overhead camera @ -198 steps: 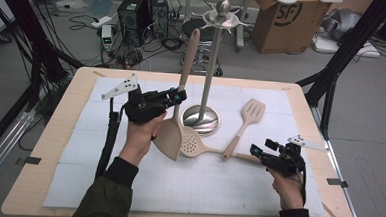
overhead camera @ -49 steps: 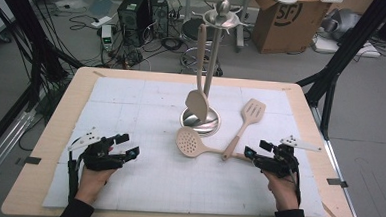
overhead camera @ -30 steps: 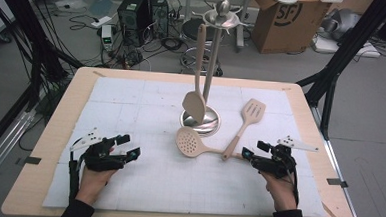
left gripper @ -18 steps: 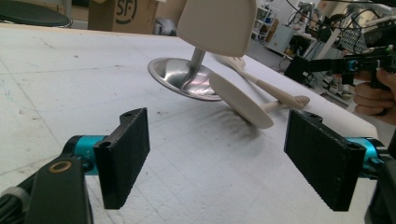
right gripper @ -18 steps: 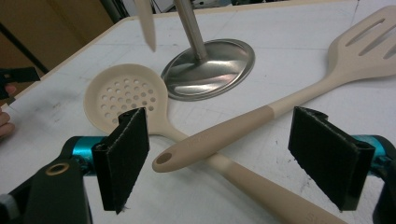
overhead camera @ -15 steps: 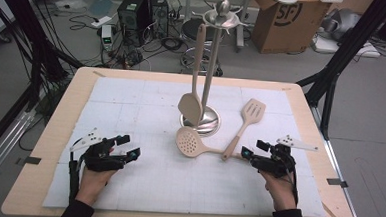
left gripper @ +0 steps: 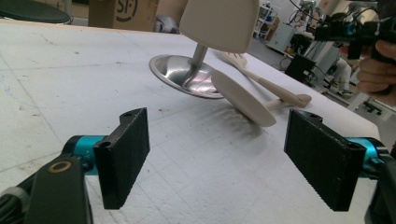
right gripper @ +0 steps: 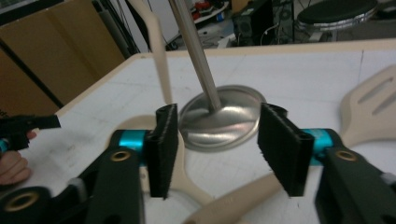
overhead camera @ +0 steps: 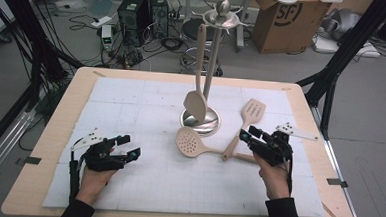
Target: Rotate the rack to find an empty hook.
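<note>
A beige spoon (overhead camera: pixel 196 104) hangs from the metal utensil stand (overhead camera: pixel 200 123) at the middle of the table. A beige skimmer (overhead camera: pixel 191 141) and a slotted spatula (overhead camera: pixel 251 113) lie on the white mat, their handles crossing under my right gripper (overhead camera: pixel 247 135). That gripper (right gripper: pixel 222 149) hovers just above the handles, open; its jaws have just been closing partway, with nothing between the pads. My left gripper (overhead camera: pixel 129 149) rests at the front left, open and holding nothing (left gripper: pixel 219 158). Its view takes in the hanging spoon (left gripper: pixel 219 23), the skimmer (left gripper: pixel 240 98) and the stand's base (left gripper: pixel 184 77).
The white mat (overhead camera: pixel 146 106) covers most of the wooden table (overhead camera: pixel 65 112). Behind the table are a cardboard box (overhead camera: pixel 281 18), a stool and cables on the floor. Black frame struts (overhead camera: pixel 344 51) rise at the right.
The spoon my left gripper held at the stand now hangs there, still swinging. The left hand has rested at the front left. My right gripper has lifted slightly over the crossed handles.
</note>
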Demonstrator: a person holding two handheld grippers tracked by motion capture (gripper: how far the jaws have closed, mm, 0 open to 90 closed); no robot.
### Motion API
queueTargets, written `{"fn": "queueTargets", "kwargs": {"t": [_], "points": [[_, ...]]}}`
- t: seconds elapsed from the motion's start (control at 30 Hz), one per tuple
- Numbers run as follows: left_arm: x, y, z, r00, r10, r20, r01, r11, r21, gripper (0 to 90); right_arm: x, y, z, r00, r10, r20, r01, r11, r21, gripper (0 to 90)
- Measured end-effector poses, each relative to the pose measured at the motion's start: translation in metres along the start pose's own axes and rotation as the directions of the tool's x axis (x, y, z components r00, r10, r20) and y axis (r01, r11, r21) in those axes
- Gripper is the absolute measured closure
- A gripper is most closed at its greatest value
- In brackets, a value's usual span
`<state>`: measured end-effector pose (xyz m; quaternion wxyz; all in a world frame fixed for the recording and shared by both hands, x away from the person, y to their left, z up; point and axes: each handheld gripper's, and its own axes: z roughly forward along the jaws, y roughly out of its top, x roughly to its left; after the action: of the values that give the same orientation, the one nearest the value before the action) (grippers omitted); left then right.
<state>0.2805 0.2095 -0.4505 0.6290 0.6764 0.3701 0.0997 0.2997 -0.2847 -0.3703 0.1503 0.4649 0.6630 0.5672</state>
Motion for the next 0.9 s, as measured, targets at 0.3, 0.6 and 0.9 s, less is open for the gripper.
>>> {"fn": "queueTargets", "kwargs": {"t": [0.3,0.6,0.9], "points": [[0.001,-0.002,-0.001,0.9999,-0.013,0.001,0.013,0.9998,-0.014,22.9,0.018,0.034,0.004,0.9991,-0.028,-0.032,0.024,0.994,-0.104,81.6],[0.004,-0.003,-0.004,0.9995,-0.03,0.014,0.03,0.999,-0.033,22.9,0.038,0.071,0.011,0.9941,-0.063,-0.088,0.046,0.982,-0.183,89.1],[0.005,-0.004,-0.003,0.9995,-0.031,0.011,0.031,0.9989,-0.036,22.9,0.049,0.101,0.019,0.9891,-0.074,-0.128,0.044,0.974,-0.22,89.2]]}}
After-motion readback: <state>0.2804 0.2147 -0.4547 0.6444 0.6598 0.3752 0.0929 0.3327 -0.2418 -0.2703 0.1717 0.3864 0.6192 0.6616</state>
